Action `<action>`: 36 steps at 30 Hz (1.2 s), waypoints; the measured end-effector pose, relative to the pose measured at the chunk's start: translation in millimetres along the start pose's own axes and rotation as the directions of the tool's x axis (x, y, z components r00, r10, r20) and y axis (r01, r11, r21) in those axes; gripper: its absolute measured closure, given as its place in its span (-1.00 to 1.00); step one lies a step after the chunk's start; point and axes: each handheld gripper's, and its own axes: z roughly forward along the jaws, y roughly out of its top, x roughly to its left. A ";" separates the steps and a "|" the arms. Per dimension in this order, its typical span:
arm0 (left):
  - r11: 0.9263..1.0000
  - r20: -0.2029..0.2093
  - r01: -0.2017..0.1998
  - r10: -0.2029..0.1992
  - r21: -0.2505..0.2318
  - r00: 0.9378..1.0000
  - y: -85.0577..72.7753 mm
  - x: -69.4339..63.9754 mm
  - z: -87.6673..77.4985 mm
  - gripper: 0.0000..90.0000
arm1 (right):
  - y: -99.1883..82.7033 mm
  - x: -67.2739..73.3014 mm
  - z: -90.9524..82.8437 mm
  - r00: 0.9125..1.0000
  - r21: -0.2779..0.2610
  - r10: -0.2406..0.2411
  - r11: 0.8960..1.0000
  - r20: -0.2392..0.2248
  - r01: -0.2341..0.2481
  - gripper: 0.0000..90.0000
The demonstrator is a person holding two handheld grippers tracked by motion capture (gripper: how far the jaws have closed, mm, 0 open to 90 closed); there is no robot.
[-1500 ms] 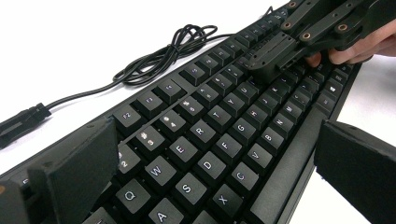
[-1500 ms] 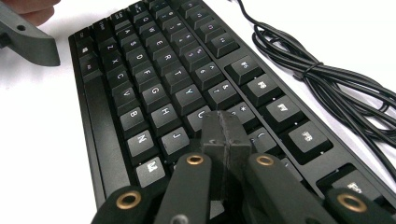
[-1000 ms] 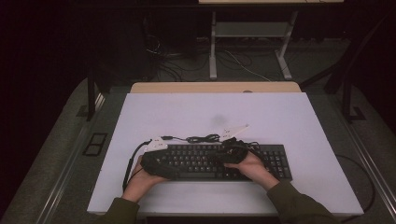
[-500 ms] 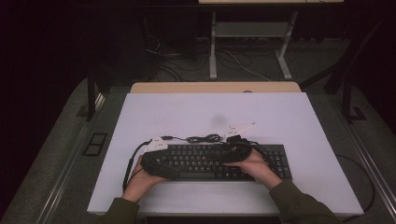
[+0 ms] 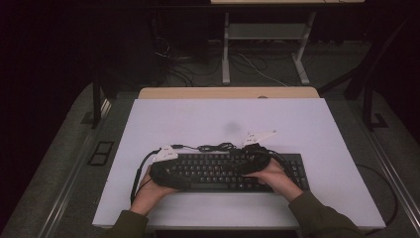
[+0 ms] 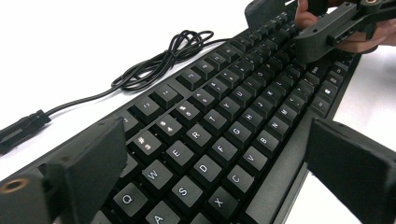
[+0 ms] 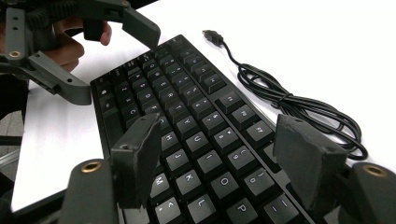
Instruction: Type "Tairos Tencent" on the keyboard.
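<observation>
From above, a black keyboard [image 5: 228,171] is lying near the front of the white bench [image 5: 198,119], its coiled cable [image 5: 215,147] behind it. Left tongs [image 5: 166,173] and right tongs [image 5: 255,161] are resting over its two ends. Along the left tongs [image 6: 215,163], both jaws are spread wide, straddling the keyboard's [image 6: 224,135] width, grasping nothing. Along the right tongs [image 7: 224,163], jaws are likewise gaping over the keys [image 7: 196,126], cable [image 7: 299,109] alongside.

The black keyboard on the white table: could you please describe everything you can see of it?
The black plastic keyboard lies flat near the front of the white table, its pale-lettered keys facing up. Its thin black cable lies bundled behind it, plug loose. The open left gripper and right gripper straddle its two ends.
</observation>
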 end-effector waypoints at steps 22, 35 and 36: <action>1.000 0.017 -0.010 0.010 0.010 1.000 7.3 5.8 10.0 0.54 | -2.3 1.2 -2.9 1.000 0.011 -0.001 1.000 0.002 0.001 -0.38; 0.998 0.011 -0.014 0.014 0.058 1.000 10.1 8.5 22.2 0.98 | -2.6 1.5 -4.2 1.000 0.011 -0.001 1.000 0.005 0.001 -0.39; 0.998 0.010 -0.013 0.012 0.060 1.000 9.9 8.8 22.9 0.98 | -2.6 1.3 -4.2 1.000 0.011 -0.002 1.000 0.005 0.002 -0.39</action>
